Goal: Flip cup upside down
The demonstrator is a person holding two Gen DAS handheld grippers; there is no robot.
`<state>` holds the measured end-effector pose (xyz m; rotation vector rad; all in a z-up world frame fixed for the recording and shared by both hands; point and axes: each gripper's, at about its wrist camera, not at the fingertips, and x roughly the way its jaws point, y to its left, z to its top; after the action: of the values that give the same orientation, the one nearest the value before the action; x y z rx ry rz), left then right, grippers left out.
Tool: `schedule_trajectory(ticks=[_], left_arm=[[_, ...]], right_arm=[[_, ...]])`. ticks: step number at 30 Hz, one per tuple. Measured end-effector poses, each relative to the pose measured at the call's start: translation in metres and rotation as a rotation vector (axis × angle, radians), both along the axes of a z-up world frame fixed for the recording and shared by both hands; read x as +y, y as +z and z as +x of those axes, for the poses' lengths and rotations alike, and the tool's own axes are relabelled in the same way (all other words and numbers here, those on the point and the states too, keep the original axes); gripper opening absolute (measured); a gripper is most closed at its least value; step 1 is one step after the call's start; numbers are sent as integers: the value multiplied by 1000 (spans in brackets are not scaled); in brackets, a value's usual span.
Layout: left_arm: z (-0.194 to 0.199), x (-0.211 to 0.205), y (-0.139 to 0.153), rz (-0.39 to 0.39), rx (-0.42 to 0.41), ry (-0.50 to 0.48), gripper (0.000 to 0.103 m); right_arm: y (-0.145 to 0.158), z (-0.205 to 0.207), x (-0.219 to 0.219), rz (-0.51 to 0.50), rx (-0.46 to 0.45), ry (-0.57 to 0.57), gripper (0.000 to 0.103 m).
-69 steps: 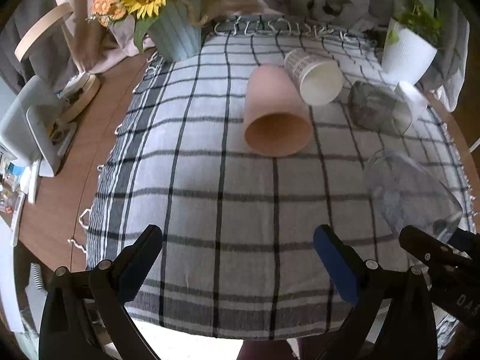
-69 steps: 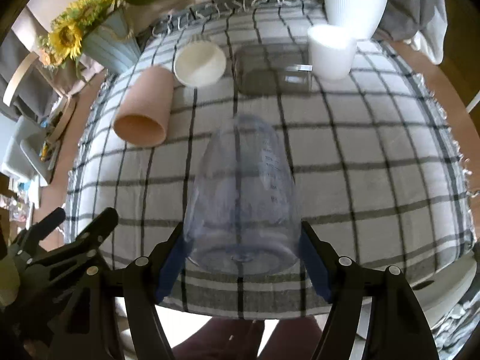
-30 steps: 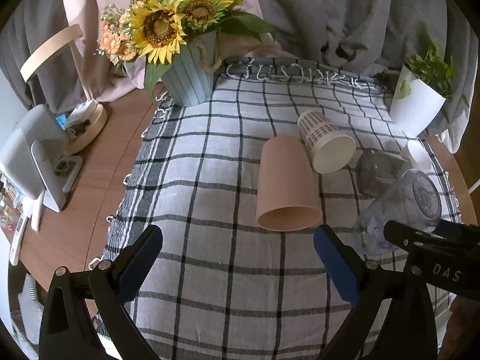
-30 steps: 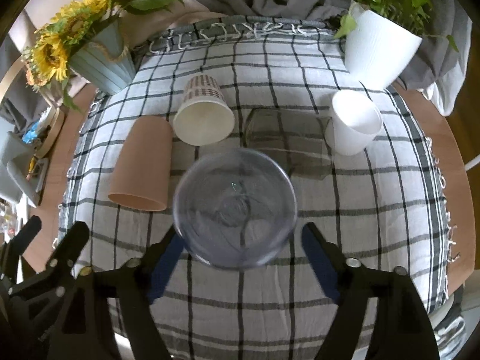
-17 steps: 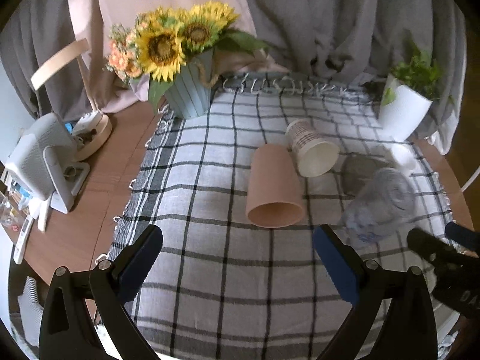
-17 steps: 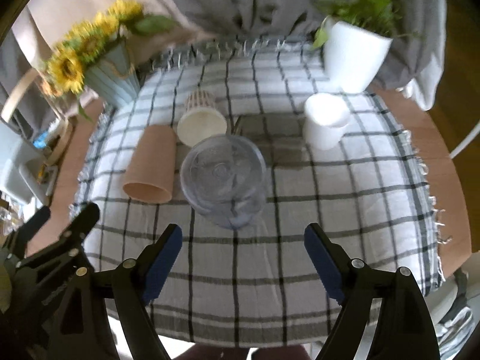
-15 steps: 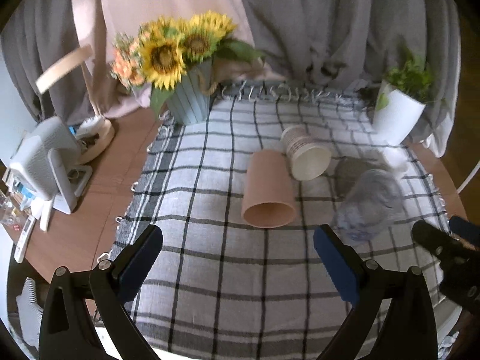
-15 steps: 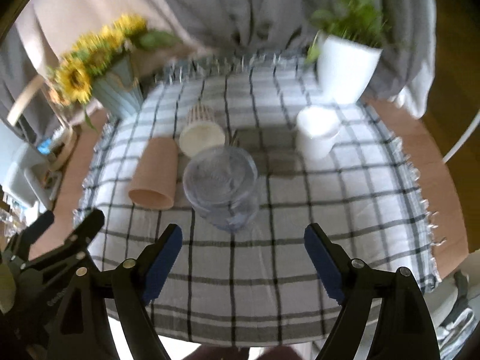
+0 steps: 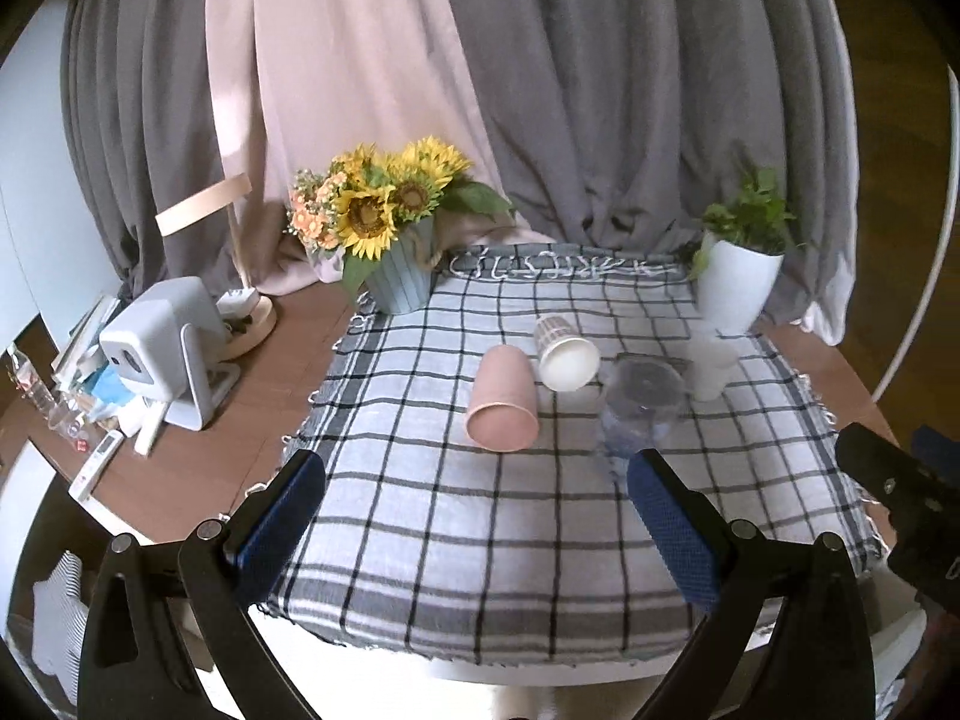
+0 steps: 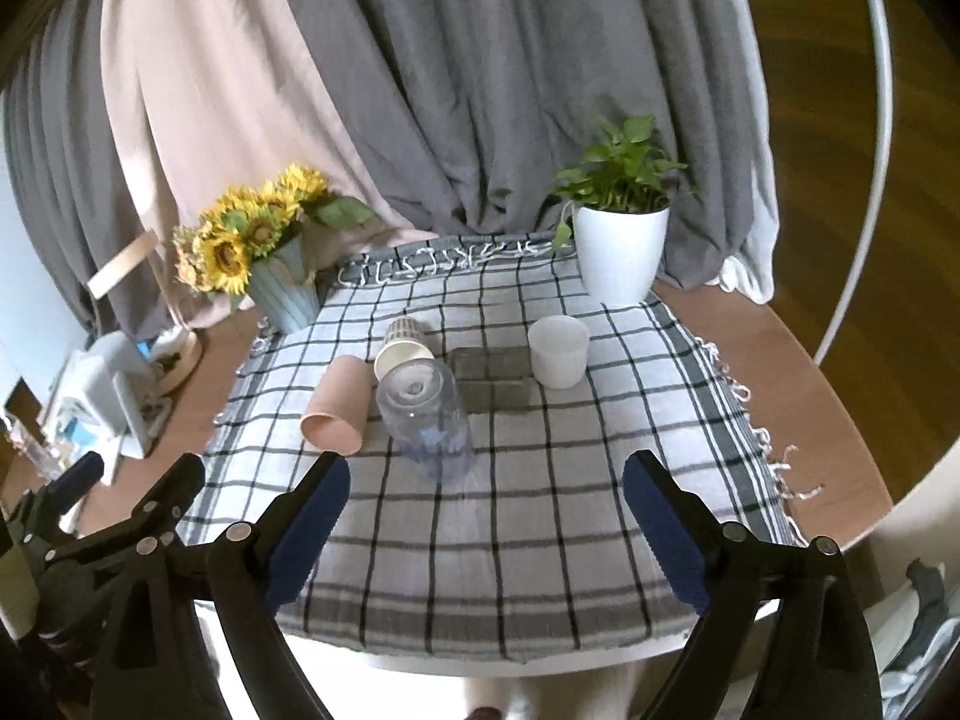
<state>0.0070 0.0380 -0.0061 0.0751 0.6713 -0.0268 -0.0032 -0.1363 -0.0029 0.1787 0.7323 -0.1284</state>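
A clear plastic cup [image 10: 427,415] stands upside down, base up, on the checked cloth [image 10: 540,510] near the table's middle; it also shows in the left wrist view [image 9: 639,414]. My right gripper [image 10: 480,516] is open and empty, pulled back above the near table edge. My left gripper [image 9: 474,516] is open and empty, also held back from the cups. A pink cup [image 10: 337,413] and a patterned paper cup [image 10: 403,349] lie on their sides left of the clear cup. A white cup [image 10: 558,350] stands upright to its right.
A clear glass [image 10: 493,381] lies on its side behind the clear cup. A blue vase of sunflowers [image 10: 282,291] stands at the back left, a white plant pot [image 10: 621,258] at the back right. A white device [image 9: 162,348] and clutter sit on the wooden table, left.
My right gripper set the clear cup upside down on the cloth, opened and let it go. Both grippers then pulled back and up from the table.
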Motion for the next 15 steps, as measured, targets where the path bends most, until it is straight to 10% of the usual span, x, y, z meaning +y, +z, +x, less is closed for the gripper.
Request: schedule_trajectory(ticks=[15], left_arm=[[-76,-8,17,-5,-54,4,103]], right_arm=[[29,-87,-2,-43,-99,-17,97]])
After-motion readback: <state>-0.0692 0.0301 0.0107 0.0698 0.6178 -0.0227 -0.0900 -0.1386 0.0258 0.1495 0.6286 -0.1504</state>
